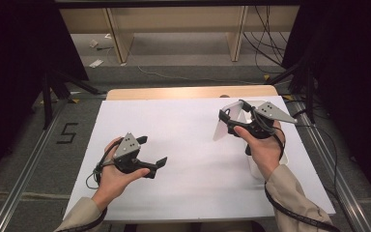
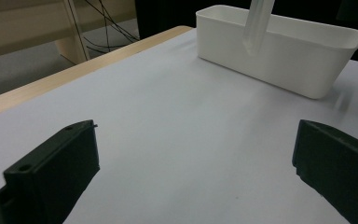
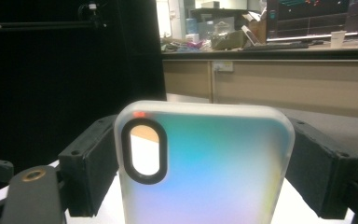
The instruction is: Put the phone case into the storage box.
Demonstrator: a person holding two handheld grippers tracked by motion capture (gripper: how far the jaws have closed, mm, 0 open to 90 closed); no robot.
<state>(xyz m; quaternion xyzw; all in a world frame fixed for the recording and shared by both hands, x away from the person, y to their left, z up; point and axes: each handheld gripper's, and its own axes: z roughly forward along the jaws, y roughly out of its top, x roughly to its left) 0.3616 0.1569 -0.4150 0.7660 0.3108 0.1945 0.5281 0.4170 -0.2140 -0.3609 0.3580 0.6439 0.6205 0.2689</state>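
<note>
My right gripper [image 3: 205, 172] pinched a phone case [image 3: 205, 168], its bottom cut off; beyond, upper right, a white bin [image 2: 279, 60]. Left gripper [image 2: 196, 172] gaped empty.

Lab or office workspace: black curtains [image 1: 9, 43] ringed test table [image 1: 183, 92]; cluttered desks, monitors [image 3: 307, 18] stood behind.

Frosted iridescent phone case [image 3: 205, 163], upright, clamped edgewise
</note>
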